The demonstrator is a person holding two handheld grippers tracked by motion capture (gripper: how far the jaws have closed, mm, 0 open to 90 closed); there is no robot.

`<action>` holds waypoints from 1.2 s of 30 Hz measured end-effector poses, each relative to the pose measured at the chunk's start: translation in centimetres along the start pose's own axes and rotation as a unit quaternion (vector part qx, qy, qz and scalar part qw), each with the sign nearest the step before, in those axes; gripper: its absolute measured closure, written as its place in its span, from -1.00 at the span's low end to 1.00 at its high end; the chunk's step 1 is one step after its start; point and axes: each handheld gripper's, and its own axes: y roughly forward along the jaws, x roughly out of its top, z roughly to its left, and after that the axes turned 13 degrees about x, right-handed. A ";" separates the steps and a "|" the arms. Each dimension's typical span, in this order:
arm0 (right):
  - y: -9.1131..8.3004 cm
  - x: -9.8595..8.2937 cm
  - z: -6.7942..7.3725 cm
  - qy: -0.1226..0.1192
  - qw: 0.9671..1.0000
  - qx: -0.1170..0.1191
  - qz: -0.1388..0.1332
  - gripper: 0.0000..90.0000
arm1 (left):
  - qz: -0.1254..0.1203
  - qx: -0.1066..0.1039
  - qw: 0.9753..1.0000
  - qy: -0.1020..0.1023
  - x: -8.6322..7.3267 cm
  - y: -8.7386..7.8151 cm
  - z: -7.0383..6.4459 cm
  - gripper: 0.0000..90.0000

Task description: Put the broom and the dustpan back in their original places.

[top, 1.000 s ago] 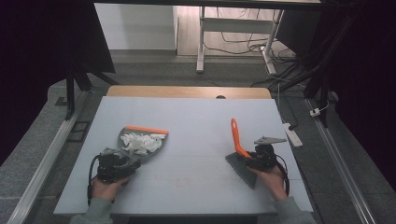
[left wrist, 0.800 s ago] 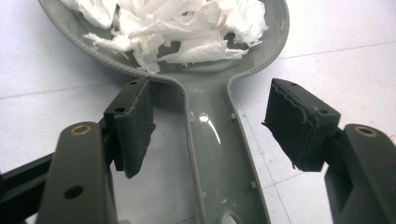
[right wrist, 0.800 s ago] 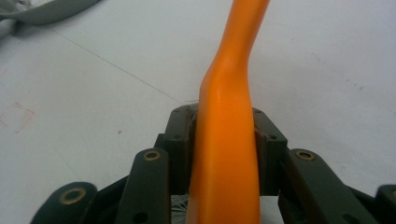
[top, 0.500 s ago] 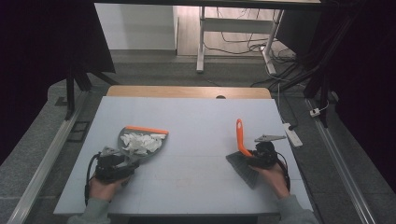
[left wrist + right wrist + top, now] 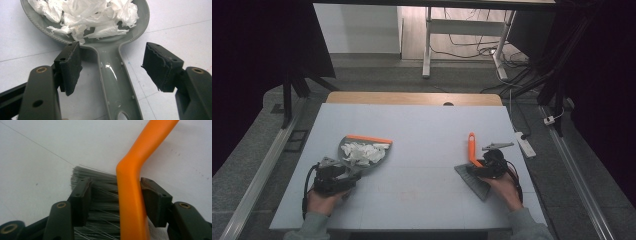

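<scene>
A grey dustpan (image 5: 348, 145) with an orange front lip lies at the table's left, holding torn white paper scraps (image 5: 362, 152). My left gripper (image 5: 341, 174) is open, its pads (image 5: 71, 65) on either side of the dustpan handle (image 5: 112, 82) without touching it. The paper scraps (image 5: 92, 15) fill the pan ahead. At the right lies a brush with an orange handle (image 5: 471, 147) and grey bristles (image 5: 474, 182). My right gripper (image 5: 478, 167) is open around it. The orange handle (image 5: 132, 195) rests against the right pad, and the bristles (image 5: 100, 180) lie between it and the left pad.
The white table (image 5: 427, 125) has a wooden strip (image 5: 412, 98) along its far edge. A power strip (image 5: 524, 142) and cables lie on the floor to the right. Metal rails run along both sides of the table, and a desk frame stands beyond it.
The brush and my right gripper have shifted slightly right, and the orange handle now points more straight away. The left gripper and dustpan have stayed put.
</scene>
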 end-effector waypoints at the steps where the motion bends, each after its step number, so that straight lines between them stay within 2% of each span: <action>1: 0.0 0.0 0.1 -0.005 1.000 -0.013 0.001 -0.09 | 0.000 0.000 1.000 0.000 0.0 0.0 0.0 -0.29; 2: 0.0 0.1 0.2 -0.008 1.000 -0.023 -0.002 -0.12 | 0.000 0.001 1.000 0.002 0.0 0.0 0.0 -0.29; 5: -0.2 0.3 0.3 -0.002 1.000 -0.019 -0.008 -0.09 | -0.001 0.002 1.000 0.004 0.0 -0.1 0.0 -0.29; 10: -0.6 0.3 0.5 -0.013 0.999 -0.029 -0.027 -0.11 | -0.004 0.003 1.000 0.011 0.0 -0.3 0.0 -0.30; 12: -1.1 0.3 0.8 -0.019 0.999 -0.026 -0.038 -0.10 | -0.005 0.003 1.000 0.019 0.0 -0.3 0.0 -0.30; 16: -1.6 0.3 1.6 -0.044 0.997 -0.013 -0.056 -0.09 | -0.009 -0.011 0.999 0.046 0.2 -0.4 -0.2 -0.30; 21: -2.1 -0.3 2.6 -0.081 0.994 0.007 -0.071 -0.07 | -0.015 -0.037 0.995 0.087 0.5 -0.3 -0.6 -0.30; 25: -2.3 -0.9 3.2 -0.102 0.992 0.021 -0.076 -0.06 | -0.007 -0.058 0.992 0.110 0.7 0.2 -0.7 -0.30; 31: -2.6 -2.1 3.8 -0.119 0.989 0.032 -0.084 -0.05 | -0.002 -0.077 0.989 0.124 0.8 0.5 -0.3 -0.31; 36: -2.9 -3.3 4.5 -0.133 0.987 0.033 -0.084 -0.05 | -0.007 -0.091 0.987 0.132 0.4 -0.1 -0.2 -0.32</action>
